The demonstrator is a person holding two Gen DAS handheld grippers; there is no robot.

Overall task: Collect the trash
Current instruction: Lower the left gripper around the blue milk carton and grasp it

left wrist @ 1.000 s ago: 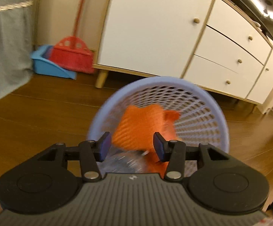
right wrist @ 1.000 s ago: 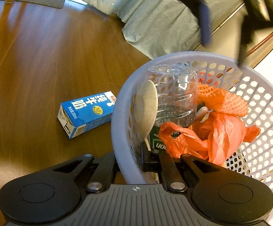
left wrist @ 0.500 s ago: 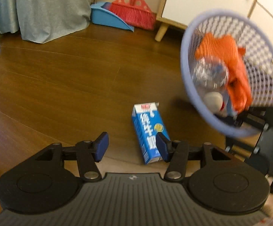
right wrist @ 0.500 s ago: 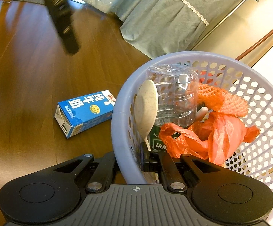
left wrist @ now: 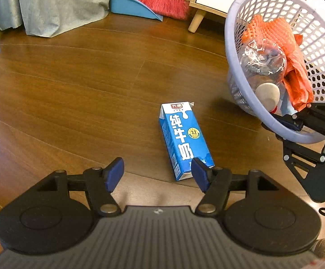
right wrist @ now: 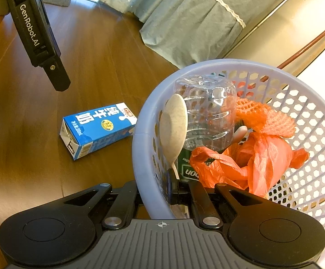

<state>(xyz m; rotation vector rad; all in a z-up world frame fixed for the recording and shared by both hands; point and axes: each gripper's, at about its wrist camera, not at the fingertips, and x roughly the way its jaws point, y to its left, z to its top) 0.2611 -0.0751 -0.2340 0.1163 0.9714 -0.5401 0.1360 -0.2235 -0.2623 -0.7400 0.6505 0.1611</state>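
Your left hand-held gripper (left wrist: 157, 174) hangs above the brown wooden floor (left wrist: 72, 85) with its blue-padded fingers (left wrist: 114, 173) spread wide and nothing between them. Just ahead of it, slightly toward its right finger, lies the blue-and-white rectangular milk carton (left wrist: 183, 139), flat on its side. The carton's near bottom corner sits right beside that finger's tip in the left wrist view; whether they touch you cannot tell. Its printed face points up, showing white Chinese characters, a small yellow round badge and a red label near the folded top, which points away from you. The top seam looks creased and slightly torn open.

Your right hand-held gripper (right wrist: 160, 194) is closed narrowly on the near rim of the lavender perforated plastic basket (right wrist: 140, 152), one finger outside the wall and one inside. The basket tilts, held off the floor to the right of your left hand-held gripper. Inside it, a crushed clear plastic bottle (right wrist: 207, 112) leans against the wall, a beige speckled spoon (right wrist: 173, 125) rests against the bottle, and an orange foam net (right wrist: 265, 118) lies over a crumpled orange plastic bag (right wrist: 258, 161).

From the right hand-held gripper, the carton lies on the floor ahead and to the left, just beside the basket's outer wall.
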